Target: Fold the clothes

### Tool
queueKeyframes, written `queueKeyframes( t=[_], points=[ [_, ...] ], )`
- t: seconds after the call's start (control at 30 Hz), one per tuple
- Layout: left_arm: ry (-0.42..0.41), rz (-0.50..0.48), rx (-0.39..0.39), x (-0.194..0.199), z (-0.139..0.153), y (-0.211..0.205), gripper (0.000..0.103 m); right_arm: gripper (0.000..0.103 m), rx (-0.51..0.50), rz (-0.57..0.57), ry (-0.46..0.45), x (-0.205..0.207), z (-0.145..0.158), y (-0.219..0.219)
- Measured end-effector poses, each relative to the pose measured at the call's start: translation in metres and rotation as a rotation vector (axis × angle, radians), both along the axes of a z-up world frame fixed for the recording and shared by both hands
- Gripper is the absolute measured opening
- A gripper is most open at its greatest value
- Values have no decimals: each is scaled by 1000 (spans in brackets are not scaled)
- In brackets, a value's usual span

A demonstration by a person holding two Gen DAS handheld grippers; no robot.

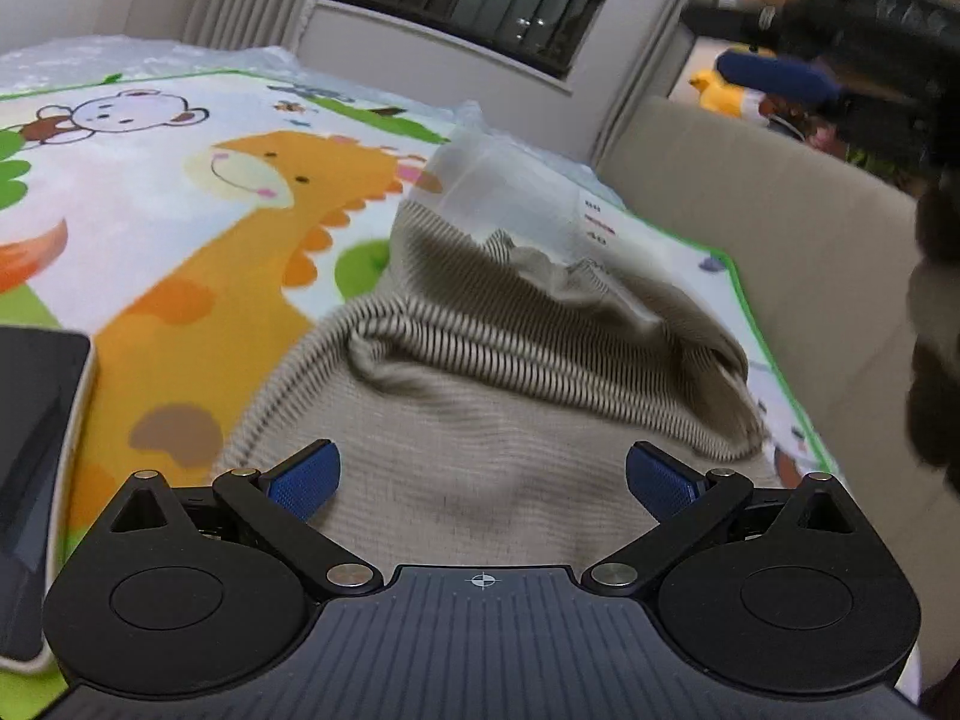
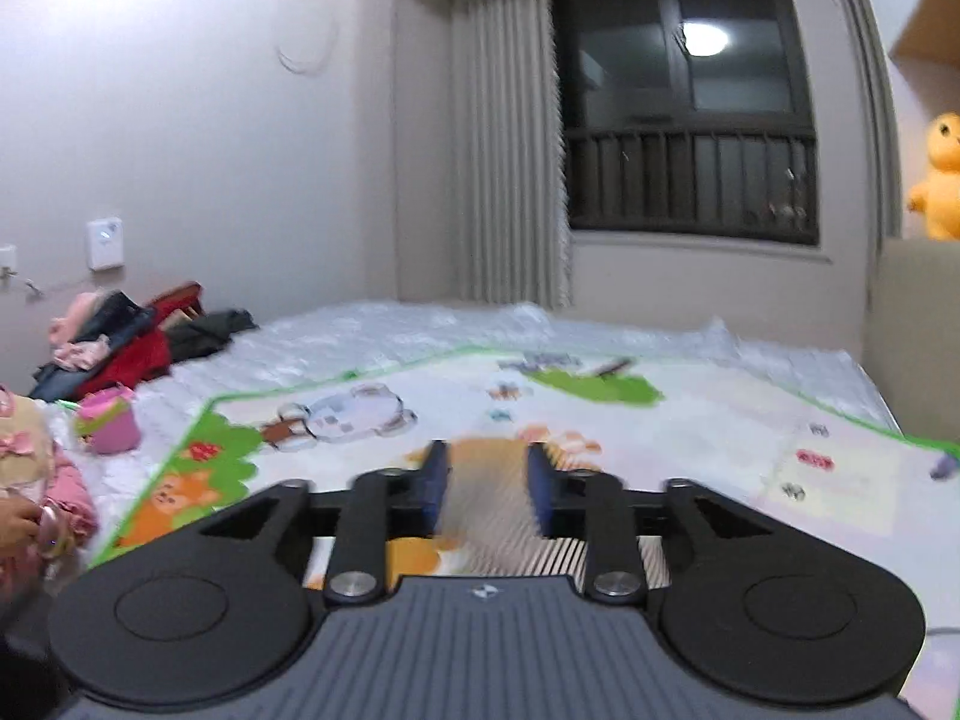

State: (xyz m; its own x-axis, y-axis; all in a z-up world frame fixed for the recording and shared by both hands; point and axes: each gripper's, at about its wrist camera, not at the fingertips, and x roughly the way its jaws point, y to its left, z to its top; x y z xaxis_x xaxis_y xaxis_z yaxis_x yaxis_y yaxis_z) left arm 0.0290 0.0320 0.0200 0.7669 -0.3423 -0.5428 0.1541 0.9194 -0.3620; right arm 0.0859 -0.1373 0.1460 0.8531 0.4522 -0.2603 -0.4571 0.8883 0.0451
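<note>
Sweater [image 1: 480,420]: beige ribbed knit, bunched at centre and lower centre of the left wrist view, lying on the mat.
Mat [image 1: 180,228]: cartoon play mat with an orange giraffe, spread across the bed.
Left gripper [image 1: 483,480]: bottom of its view, blue fingers spread wide apart above the knit, pinching nothing.
Right gripper [image 2: 483,483]: lower centre of its view, fingers parted with a gap; blurred striped knit shows between them, contact unclear.
Window [image 2: 690,108]: dark, upper right.
Toy [image 2: 939,180]: yellow plush, far right edge.

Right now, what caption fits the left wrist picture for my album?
Open left gripper hovers over a rumpled beige sweater on a cartoon animal mat.
</note>
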Motion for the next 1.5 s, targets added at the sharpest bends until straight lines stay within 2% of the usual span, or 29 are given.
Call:
queueKeyframes(
  t=[0.07,0.17,0.27,0.37,0.43,0.47,0.5,0.6,0.67,0.83,1.5],
  points=[
    [-11,2,17,-3,-4,-6,103,39,17,0,0,-1,-5,-14],
    [-54,-15,-4,-6,-1,-18,103,39,42,-87,82,-10,-38,-51],
    [-104,-43,-20,-5,3,-38,103,39,0,-176,116,-35,-92,-79],
    [-129,-33,50,2,1,-64,103,40,9,-257,171,-51,-141,-98],
    [-87,-19,134,10,-9,-79,103,40,113,-287,203,-55,-159,-121],
    [-48,-17,163,14,-15,-84,103,44,188,-305,202,-57,-161,-139],
    [-30,-19,179,17,-17,-86,103,54,241,-325,199,-58,-162,-148],
    [-41,-21,172,15,-17,-85,103,57,342,-336,246,-54,-171,-164],
    [-43,-22,156,14,-18,-82,103,57,359,-328,264,-53,-172,-168],
    [-35,-23,147,13,-18,-80,103,58,324,-310,248,-50,-168,-157],
    [-30,-25,120,17,-19,-77,103,61,329,-313,274,-43,-170,-158]
  ],
)
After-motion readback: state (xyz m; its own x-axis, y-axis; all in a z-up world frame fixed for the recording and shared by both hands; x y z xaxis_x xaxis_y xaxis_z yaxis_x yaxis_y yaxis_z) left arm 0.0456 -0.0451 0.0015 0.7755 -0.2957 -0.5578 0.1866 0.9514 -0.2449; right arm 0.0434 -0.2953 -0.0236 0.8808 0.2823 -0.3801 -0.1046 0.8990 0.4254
